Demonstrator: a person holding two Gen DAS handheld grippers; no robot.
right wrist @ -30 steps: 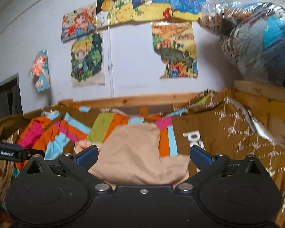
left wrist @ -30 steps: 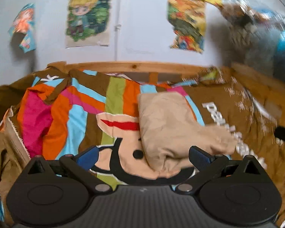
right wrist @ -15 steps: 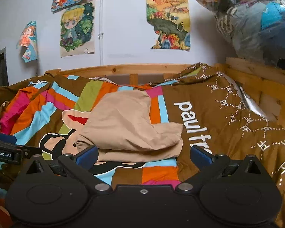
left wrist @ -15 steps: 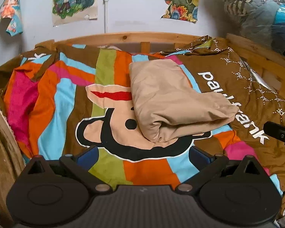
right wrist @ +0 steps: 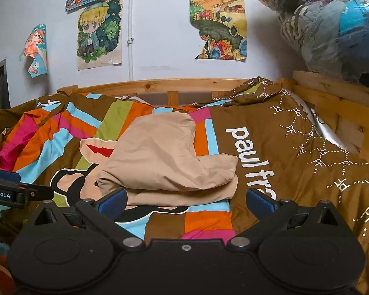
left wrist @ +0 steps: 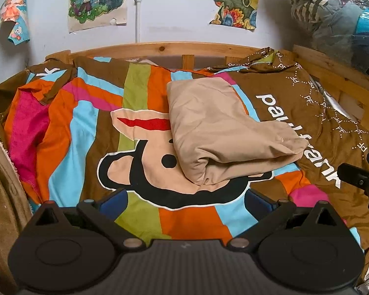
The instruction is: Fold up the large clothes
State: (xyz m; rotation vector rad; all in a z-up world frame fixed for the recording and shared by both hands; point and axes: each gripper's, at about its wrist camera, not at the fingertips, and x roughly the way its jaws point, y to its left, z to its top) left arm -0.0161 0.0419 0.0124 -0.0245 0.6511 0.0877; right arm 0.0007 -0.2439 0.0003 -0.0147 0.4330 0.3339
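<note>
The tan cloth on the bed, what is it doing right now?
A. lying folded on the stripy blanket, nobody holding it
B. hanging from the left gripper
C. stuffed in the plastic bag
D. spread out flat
A: the tan cloth lies folded on the stripy blanket, and both the left gripper and right gripper are open and empty.

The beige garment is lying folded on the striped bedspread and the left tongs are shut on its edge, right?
Not quite. The left tongs are open and empty, short of the beige garment, as the left wrist view shows. It does lie folded on the bedspread.

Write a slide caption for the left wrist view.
Open left gripper hovers before a folded beige garment on a striped duvet.
</note>
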